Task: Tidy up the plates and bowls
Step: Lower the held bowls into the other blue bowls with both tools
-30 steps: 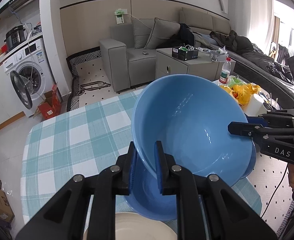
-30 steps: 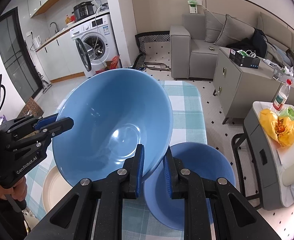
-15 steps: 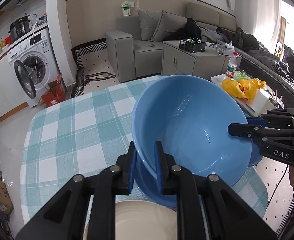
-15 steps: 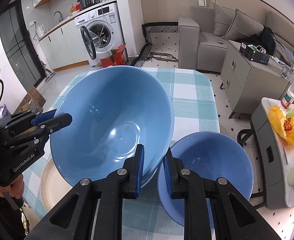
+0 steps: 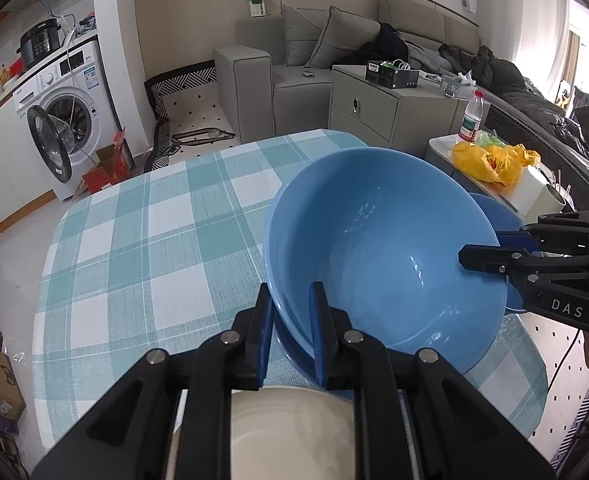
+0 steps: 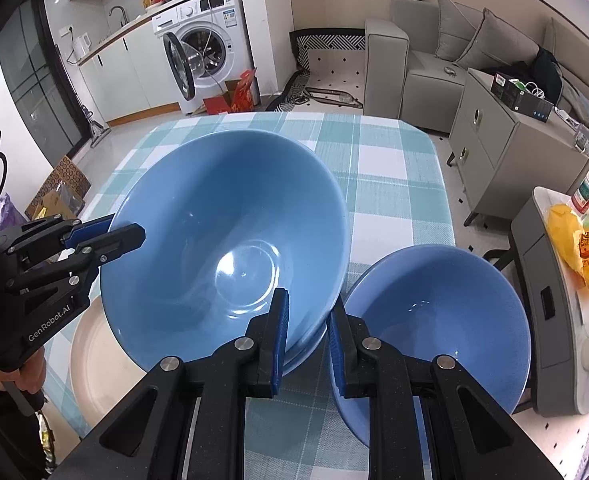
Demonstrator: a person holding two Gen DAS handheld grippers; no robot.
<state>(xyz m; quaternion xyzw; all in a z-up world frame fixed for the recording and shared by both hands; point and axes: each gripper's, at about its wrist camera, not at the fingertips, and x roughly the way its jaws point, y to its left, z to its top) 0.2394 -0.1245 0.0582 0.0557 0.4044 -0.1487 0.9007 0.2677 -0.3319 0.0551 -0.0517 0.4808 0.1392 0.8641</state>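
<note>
Here both tongs (image 5: 290, 312) (image 6: 308, 320) pinch the big blue bowl's (image 6: 222, 240) opposite rims, seemingly.

Large bowl (image 6: 222, 248) glossy plain blue; second bowl (image 6: 438, 320) same blue; plate (image 6: 98, 364) plain cream. Tablecloth (image 5: 142, 240) teal and white check. Both grippers black with blue pads (image 5: 318, 332), washing machine (image 6: 210, 56) white, sofa (image 5: 278, 56) grey, bag (image 5: 490, 160) yellow.

Black plastic hand-held gripper (image 5: 290, 336) w/ 2 blue-padded fingers (image 5: 317, 332), silver screws; other (image 5: 480, 254) marked "DAS".
</note>
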